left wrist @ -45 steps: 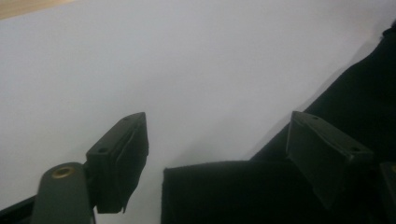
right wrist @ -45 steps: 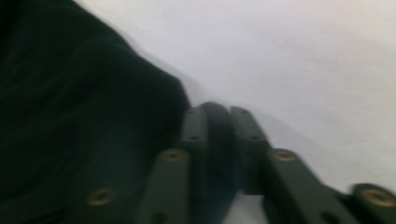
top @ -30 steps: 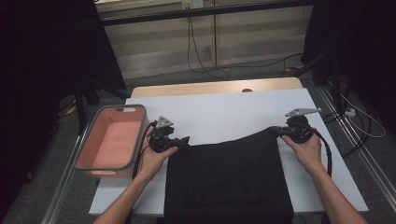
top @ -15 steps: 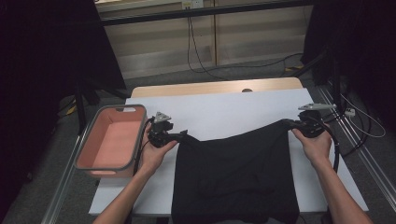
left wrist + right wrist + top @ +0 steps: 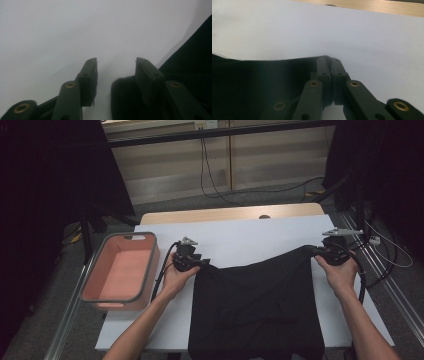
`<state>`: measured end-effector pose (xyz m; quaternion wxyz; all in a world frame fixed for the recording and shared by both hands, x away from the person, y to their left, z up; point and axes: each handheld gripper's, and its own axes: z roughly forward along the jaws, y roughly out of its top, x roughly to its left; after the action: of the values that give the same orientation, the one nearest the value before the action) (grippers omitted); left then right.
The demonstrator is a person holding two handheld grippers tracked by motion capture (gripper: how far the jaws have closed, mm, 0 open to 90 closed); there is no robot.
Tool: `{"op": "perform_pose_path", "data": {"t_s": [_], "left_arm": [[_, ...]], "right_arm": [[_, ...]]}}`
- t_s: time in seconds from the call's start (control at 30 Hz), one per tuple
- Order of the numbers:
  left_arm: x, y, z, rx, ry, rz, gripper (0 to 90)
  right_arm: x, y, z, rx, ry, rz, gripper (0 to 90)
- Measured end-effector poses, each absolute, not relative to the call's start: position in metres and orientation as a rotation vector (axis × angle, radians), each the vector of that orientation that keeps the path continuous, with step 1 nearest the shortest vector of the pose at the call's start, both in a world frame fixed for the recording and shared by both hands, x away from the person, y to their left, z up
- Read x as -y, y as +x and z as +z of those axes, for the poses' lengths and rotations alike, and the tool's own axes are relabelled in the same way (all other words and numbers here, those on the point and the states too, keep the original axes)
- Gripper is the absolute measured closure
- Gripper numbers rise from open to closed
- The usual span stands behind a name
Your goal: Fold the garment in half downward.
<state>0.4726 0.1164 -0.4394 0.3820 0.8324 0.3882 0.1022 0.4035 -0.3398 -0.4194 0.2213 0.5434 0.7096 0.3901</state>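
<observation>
A black cloth (image 5: 257, 305) lies spread on the white table cover (image 5: 250, 235), its near end hanging over the front edge. My right gripper (image 5: 317, 252) is shut on the cloth's far right corner; in the right gripper view the jaws (image 5: 328, 59) meet on the cloth's hem (image 5: 257, 85). My left gripper (image 5: 202, 264) sits at the far left corner. In the left gripper view its jaws (image 5: 116, 61) stand apart and have just been closing. A fold of the cloth (image 5: 125, 97) lies between them against the right jaw, with a gap to the left jaw.
A pink bin with a grey rim (image 5: 128, 236) stands at the left of the table, close to my left forearm. A strip of bare wooden tabletop (image 5: 230, 214) runs along the far edge. Metal rails and cables (image 5: 385, 255) flank the right side.
My right hand has drawn its corner to the right, pulling the cloth's far edge straight and wider. My left hand has shifted a little along the cloth's left corner.
</observation>
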Motion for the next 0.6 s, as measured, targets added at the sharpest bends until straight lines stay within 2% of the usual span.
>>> {"op": "perform_pose_path", "data": {"t_s": [0.07, 0.2, 0.27, 0.43, 0.53, 0.6], "left_arm": [[-0.119, 0.472, -0.438, -0.99, 2.123, 0.238, 55.8], [-0.125, 0.468, -0.438, -0.976, 2.141, 0.198, 81.0], [-0.13, 0.464, -0.439, -0.967, 2.147, 0.186, 88.6], [-0.134, 0.46, -0.449, -0.974, 2.15, 0.161, 88.5], [-0.136, 0.461, -0.448, -0.947, 2.16, 0.153, 70.9], [-0.136, 0.46, -0.449, -0.951, 2.154, 0.202, 62.2]], "right_arm": [[0.34, 0.403, -0.42, -1.962, 1.511, 1.081, 87.9], [0.34, 0.403, -0.421, -1.967, 1.508, 1.081, 87.8], [0.34, 0.402, -0.42, -1.967, 1.502, 1.085, 87.8], [0.339, 0.403, -0.422, -1.975, 1.509, 1.074, 87.8], [0.339, 0.402, -0.422, -1.975, 1.507, 1.075, 87.8], [0.339, 0.402, -0.421, -1.974, 1.508, 1.079, 87.8]]}}
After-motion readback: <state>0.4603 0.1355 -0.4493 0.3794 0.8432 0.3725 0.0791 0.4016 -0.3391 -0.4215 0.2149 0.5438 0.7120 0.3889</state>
